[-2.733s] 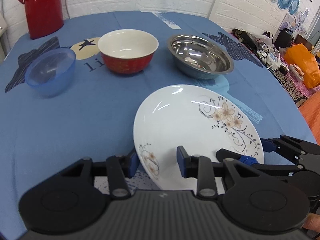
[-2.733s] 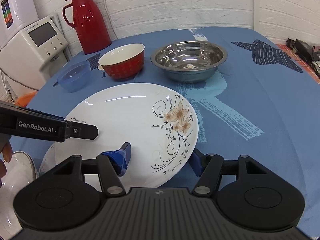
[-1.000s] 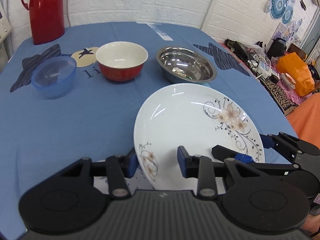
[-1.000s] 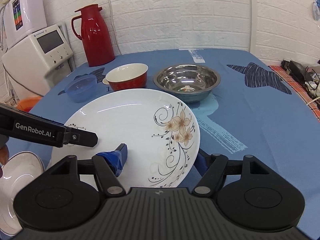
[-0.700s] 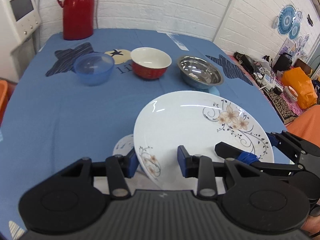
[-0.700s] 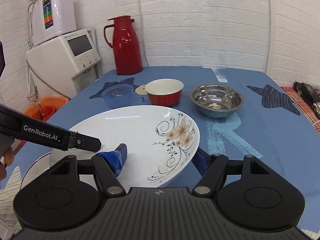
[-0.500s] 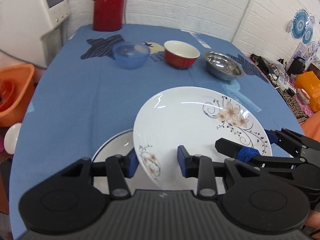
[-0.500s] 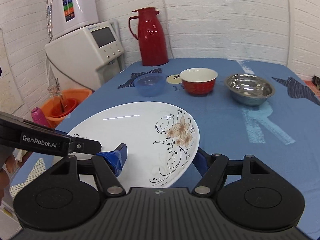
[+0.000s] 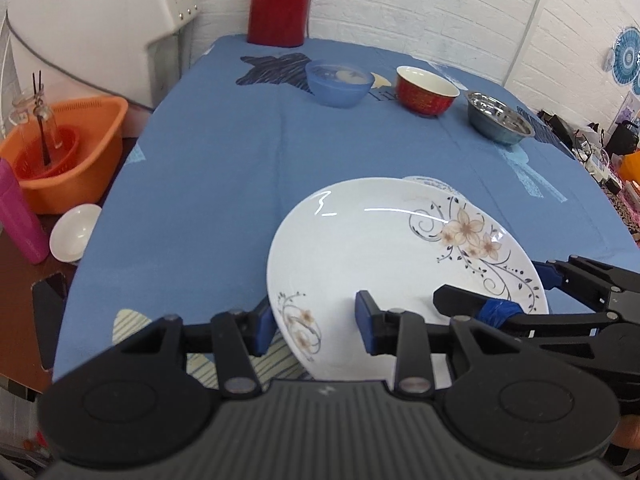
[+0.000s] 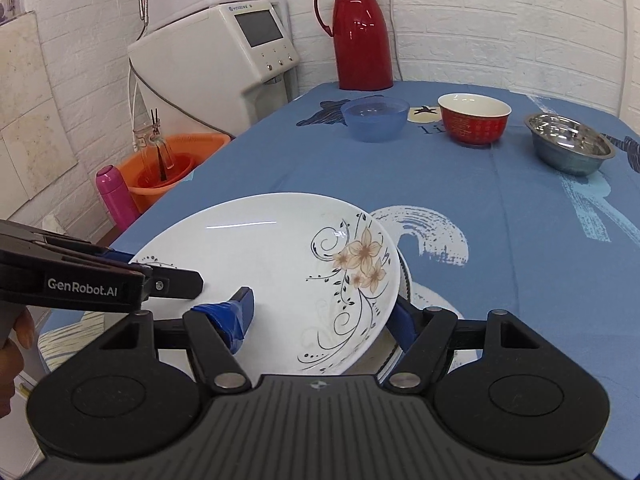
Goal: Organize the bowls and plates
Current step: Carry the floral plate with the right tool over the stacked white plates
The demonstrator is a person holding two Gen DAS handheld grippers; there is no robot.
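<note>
With both tongs, left and right, clenched on the plate, I have carried it nearer, over a second plate, ready for stacking.

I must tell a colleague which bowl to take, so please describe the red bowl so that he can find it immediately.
Start at the tall red thermos at the far edge of the blue table. In front of it three bowls stand in a row; take the middle one, the red bowl. Its white inside and gold pattern separate it from the blue plastic bowl and the steel bowl.
</note>
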